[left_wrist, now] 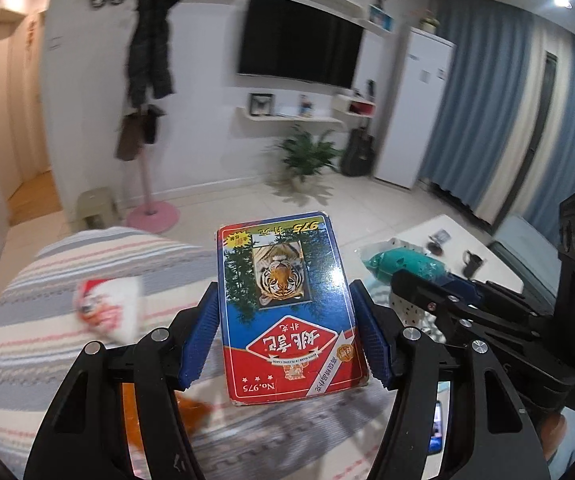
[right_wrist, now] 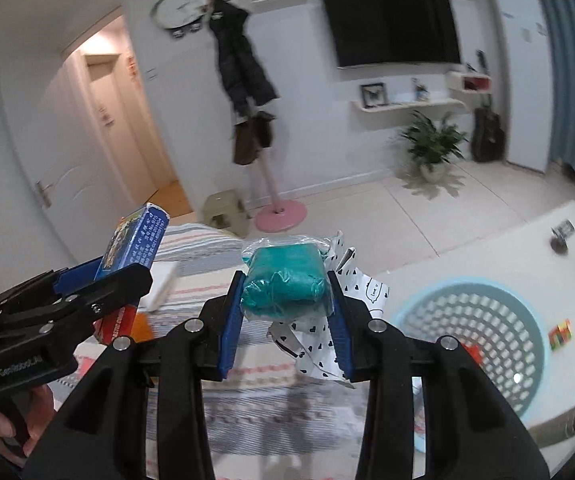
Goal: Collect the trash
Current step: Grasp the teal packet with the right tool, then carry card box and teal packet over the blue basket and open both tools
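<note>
My left gripper (left_wrist: 285,312) is shut on a red and blue playing-card box (left_wrist: 287,304) with a tiger picture, held up above the striped sofa. The box also shows at the left of the right wrist view (right_wrist: 135,240). My right gripper (right_wrist: 285,300) is shut on a teal packet in clear plastic (right_wrist: 285,280), with a white heart-print wrapper (right_wrist: 327,344) hanging from the same grip. The packet also shows at the right of the left wrist view (left_wrist: 403,266). A light blue perforated basket (right_wrist: 475,340) stands low at the right of the right gripper.
A white and red snack bag (left_wrist: 107,308) and an orange scrap (left_wrist: 195,416) lie on the striped sofa cover (left_wrist: 47,280). A white low table (right_wrist: 487,248) holds small dark items and a coloured cube (right_wrist: 560,334). A coat stand, stool and plant are beyond.
</note>
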Demonstrator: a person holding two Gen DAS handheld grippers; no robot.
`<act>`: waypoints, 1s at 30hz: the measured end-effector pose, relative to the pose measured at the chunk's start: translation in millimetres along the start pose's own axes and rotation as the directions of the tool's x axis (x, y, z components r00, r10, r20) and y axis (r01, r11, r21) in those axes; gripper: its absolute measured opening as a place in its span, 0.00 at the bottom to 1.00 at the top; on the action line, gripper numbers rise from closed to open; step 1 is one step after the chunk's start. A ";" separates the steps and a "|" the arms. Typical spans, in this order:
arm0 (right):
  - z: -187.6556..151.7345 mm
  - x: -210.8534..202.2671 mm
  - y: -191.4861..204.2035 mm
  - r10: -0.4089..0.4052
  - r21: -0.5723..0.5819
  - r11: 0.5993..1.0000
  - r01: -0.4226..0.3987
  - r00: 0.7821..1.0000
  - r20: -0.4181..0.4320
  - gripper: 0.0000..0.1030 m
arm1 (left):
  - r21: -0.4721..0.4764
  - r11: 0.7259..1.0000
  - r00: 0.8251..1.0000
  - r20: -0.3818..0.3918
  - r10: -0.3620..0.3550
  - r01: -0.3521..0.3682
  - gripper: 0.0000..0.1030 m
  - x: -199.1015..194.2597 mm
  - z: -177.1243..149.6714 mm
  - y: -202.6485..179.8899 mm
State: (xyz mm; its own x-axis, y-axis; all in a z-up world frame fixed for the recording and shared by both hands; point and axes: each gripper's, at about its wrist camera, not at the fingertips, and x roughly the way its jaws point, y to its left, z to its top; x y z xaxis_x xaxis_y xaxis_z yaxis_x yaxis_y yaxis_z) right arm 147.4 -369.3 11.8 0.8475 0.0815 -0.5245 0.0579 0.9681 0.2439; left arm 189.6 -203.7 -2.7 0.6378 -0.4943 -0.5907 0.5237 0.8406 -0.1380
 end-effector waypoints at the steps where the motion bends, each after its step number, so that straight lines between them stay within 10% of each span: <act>1: -1.5 -1.4 -13.5 -0.010 0.022 1.000 0.010 1.000 -0.002 0.35 | 0.004 1.000 1.000 -0.009 -0.013 0.013 0.60 7.3 -0.3 -6.6; 13: -30.9 -10.3 -138.8 -0.016 0.266 0.964 0.024 0.999 -0.032 0.35 | 0.043 0.993 0.988 -0.112 -0.104 0.110 0.60 79.6 -10.9 -70.0; 30: -58.3 8.9 -192.0 -0.061 0.358 0.929 0.096 0.992 -0.110 0.35 | 0.065 0.986 0.965 -0.223 -0.137 0.155 0.61 146.8 -27.2 -105.3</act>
State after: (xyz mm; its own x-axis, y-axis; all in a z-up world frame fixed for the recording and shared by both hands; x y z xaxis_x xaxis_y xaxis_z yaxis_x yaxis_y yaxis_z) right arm 113.1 -540.6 -87.3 0.7793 0.0481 -0.6247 0.3241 0.8223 0.4677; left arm 212.8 -358.8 -96.5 0.4177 -0.5431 -0.7284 0.6517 0.7377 -0.1763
